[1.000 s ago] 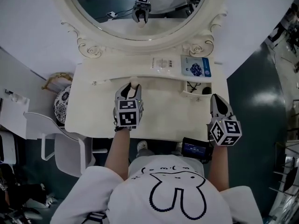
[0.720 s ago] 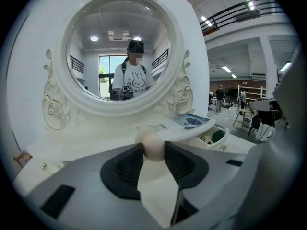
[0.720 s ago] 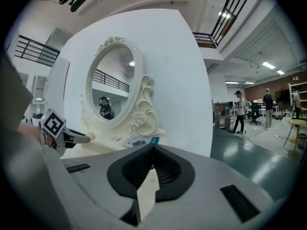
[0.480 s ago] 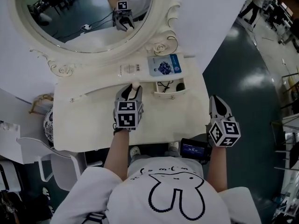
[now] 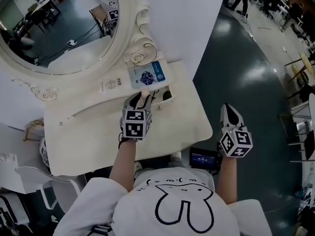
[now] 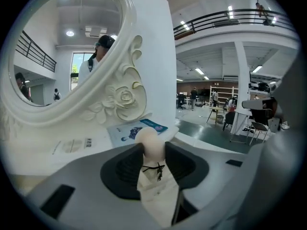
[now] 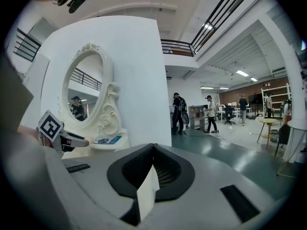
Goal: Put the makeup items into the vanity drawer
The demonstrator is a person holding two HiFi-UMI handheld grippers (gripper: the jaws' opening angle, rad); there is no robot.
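Head view: left gripper (image 5: 141, 100) pinches beige sponge (image 6: 149, 145) just left of open drawer (image 5: 164, 101); blue packet (image 5: 150, 75) behind drawer, below mirror (image 5: 59, 28); right gripper (image 5: 227, 109) pressed together, empty, well right of drawer.

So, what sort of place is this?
Likely an open workshop hall, not a home: the white vanity with its mirror stands on a polished dark floor, with a balcony railing and office desks beyond.

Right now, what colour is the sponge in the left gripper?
Pale peach; the sponge shows best in the left gripper view.
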